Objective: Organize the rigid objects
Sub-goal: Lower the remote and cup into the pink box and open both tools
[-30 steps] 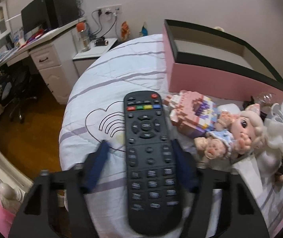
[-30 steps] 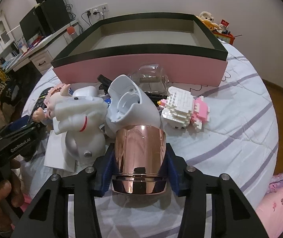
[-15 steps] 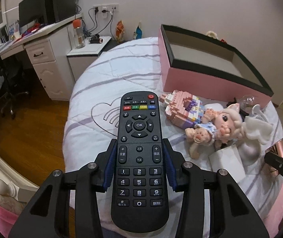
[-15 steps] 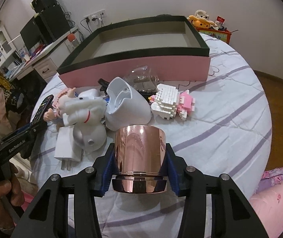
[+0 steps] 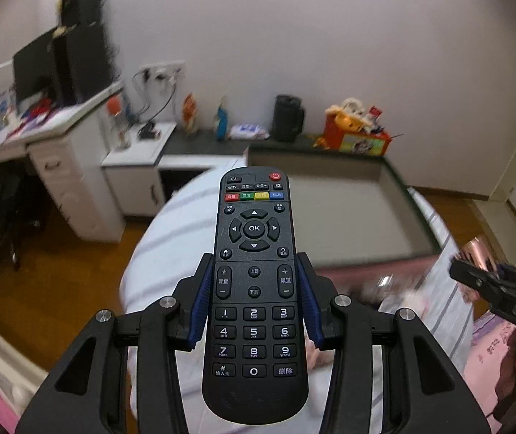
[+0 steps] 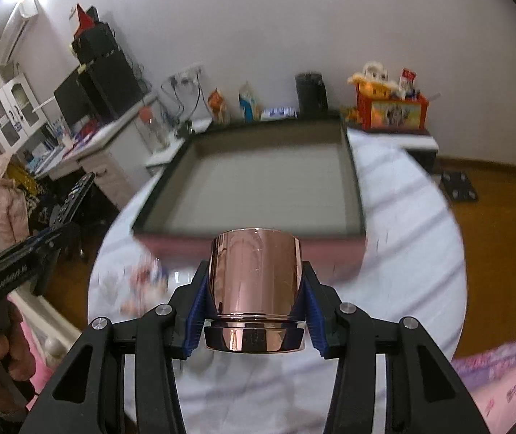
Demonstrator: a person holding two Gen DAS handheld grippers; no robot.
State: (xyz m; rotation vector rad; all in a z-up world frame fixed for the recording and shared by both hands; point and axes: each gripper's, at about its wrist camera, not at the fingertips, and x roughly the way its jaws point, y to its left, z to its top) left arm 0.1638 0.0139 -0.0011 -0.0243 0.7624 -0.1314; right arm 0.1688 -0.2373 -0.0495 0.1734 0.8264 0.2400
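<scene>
Blue pads of the left tongs (image 5: 254, 302) clamp a black remote (image 5: 254, 289) at its middle, buttons up, its top end jutting out above the box (image 5: 348, 213). The right tongs (image 6: 254, 303) grip a rose-gold cup (image 6: 256, 289) lying on its side, its rim toward the camera. Both are held in the air above the striped bedsheet (image 6: 402, 217). Beyond them sits the pink box with a dark rim, open and grey inside. Blurred toys (image 6: 145, 278) lie on the sheet in front of the box.
</scene>
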